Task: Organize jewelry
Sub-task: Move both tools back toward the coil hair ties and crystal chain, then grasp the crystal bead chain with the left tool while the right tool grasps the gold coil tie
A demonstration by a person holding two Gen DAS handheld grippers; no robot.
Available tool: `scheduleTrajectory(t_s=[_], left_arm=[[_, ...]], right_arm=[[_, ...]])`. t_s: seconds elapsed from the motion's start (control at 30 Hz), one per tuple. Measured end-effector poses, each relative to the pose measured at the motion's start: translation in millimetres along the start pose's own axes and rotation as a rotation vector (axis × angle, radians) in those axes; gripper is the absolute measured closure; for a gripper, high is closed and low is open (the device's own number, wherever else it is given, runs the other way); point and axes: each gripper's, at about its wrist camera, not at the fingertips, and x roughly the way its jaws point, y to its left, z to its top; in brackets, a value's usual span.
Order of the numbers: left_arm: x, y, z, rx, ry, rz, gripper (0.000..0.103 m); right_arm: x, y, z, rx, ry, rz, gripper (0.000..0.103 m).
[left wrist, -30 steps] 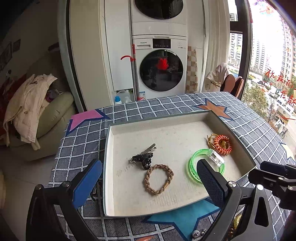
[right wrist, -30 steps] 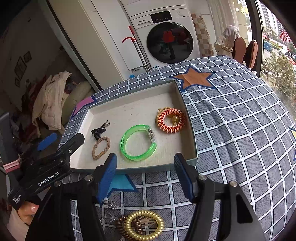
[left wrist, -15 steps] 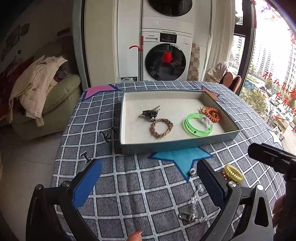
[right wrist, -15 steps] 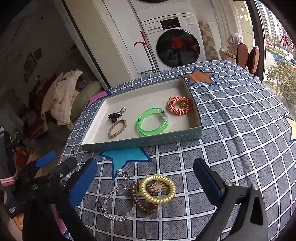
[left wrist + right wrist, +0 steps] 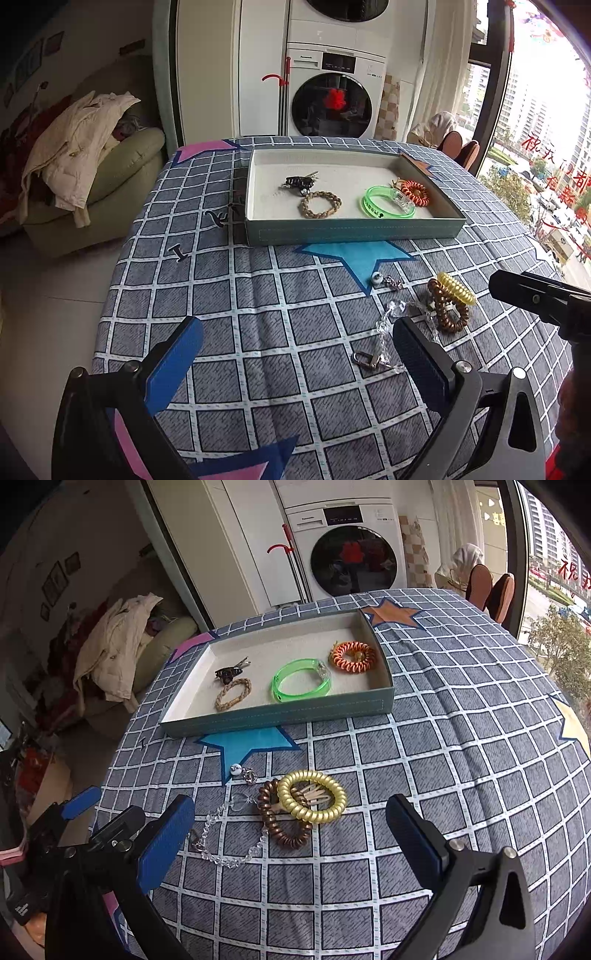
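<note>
1. Closest to me, the right gripper [image 5: 290, 834] is spread as wide as it goes, nothing between its blue pads, and it hangs above the loose pile on the checked tablecloth [image 5: 461, 760].
2. The left gripper [image 5: 295, 356] is just as wide and just as empty; a metal clasp [image 5: 365, 360] lies on the cloth just inside its right pad.
3. Under the right gripper sits what is left to tidy: a gold coil hair tie [image 5: 312, 795] lying partly on a brown coil hair tie [image 5: 282, 821], with a tan hair clip [image 5: 314, 794] poking through the gold ring.
4. Touching that pile on its left is a clear bead chain [image 5: 225, 830], and a little further out a white bead charm [image 5: 235, 769] at the tip of a blue star.
5. Off to the left of the tray, two small dark hairpins [image 5: 218, 218] also lie on the cloth.
6. Further back is the shallow tray [image 5: 280, 716], already holding four pieces: a black hair clip [image 5: 229, 672], a braided bracelet [image 5: 232, 694], a green bangle [image 5: 301, 685] and an orange coil hair tie [image 5: 352, 656].
7. I would say the job is about half done; the near pile looks like the next pick.
</note>
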Motion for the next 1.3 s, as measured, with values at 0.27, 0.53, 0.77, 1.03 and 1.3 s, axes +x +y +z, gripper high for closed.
scheduleTrajectory(t_s=[0.27,0.53,0.77,1.03,1.3], left_arm=[[1,-4,-14,0.018,0.038,0.025,0.000],[3,0,-21,0.010,0.062,0.039,0.000],[13,-5,-22,0.017,0.100,0.033,0.000],[25,-22,-14,0.055,0.125,0.009,0.000],[42,-46,-4,0.144,0.140,-0.011,0.000]], right_arm=[[1,-15,-16,0.027,0.039,-0.012,0.000],[1,-41,-27,0.075,0.059,-0.051,0.000],[6,-46,-27,0.081,0.067,-0.074,0.000],[14,-53,-12,0.082,0.060,-0.100,0.007],[37,-54,-1,0.047,0.108,-0.092,0.036]])
